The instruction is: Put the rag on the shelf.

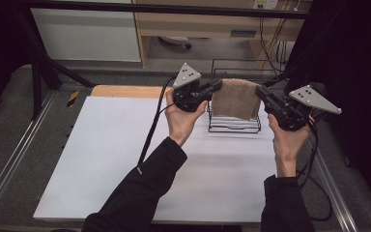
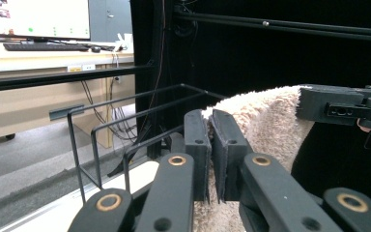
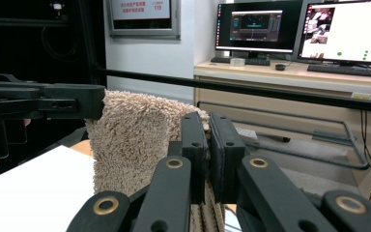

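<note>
- Towel (image 1: 236,99), beige and fluffy, hangs in the air between the two grippers, stretched flat over a black wire rack (image 1: 234,126) at the far edge of the table.
- Left gripper (image 1: 216,87) has its jaws clamped on the towel's upper left corner; in the left gripper view the towel (image 2: 265,121) is pinched between the closed jaws.
- Right gripper (image 1: 261,92) has its jaws clamped on the upper right corner; the right gripper view shows the towel (image 3: 130,140) pressed between them.
- Each gripper is held up by a hand coming out of a dark sleeve (image 1: 140,193).
- White table (image 1: 125,159) is bare in front of the rack, with a strip of light wood (image 1: 125,91) showing along its far edge.
- Metal rails (image 1: 9,159) run along both sides of the table, and grey floor lies beyond them.
- Black frame bar (image 1: 174,8) crosses above the far side, with black curtain to the right.
- Behind it stands a wooden desk (image 3: 290,77) carrying monitors (image 3: 258,26), a keyboard and loose cables.
</note>
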Tool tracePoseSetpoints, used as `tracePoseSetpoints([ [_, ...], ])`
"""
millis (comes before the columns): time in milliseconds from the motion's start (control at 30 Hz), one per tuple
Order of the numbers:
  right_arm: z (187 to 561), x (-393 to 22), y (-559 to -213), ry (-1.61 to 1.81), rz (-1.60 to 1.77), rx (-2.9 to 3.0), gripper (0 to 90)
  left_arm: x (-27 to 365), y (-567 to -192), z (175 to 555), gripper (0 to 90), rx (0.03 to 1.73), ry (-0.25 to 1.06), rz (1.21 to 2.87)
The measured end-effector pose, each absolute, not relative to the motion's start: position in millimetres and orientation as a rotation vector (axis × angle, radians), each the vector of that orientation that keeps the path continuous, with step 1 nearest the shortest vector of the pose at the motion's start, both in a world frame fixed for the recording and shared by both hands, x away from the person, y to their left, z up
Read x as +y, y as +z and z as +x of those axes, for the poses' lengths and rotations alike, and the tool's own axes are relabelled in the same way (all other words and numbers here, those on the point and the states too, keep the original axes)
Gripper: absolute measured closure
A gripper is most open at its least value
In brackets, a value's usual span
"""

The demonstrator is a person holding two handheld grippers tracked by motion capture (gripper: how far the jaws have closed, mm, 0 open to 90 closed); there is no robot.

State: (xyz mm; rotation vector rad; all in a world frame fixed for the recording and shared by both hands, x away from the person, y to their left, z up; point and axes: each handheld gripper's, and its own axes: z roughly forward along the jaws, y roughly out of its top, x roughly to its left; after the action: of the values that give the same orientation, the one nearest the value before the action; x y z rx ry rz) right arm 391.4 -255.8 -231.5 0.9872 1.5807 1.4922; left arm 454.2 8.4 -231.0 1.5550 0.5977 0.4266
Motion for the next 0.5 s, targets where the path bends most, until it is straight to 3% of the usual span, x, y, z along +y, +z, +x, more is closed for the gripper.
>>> tracePoseSetpoints([
  [500,406.5,-266.3,-210.4,1.496,0.984,1.537,86.1,-5.7,-211.8,472.8,85.5,0.6,0.433,1.533],
])
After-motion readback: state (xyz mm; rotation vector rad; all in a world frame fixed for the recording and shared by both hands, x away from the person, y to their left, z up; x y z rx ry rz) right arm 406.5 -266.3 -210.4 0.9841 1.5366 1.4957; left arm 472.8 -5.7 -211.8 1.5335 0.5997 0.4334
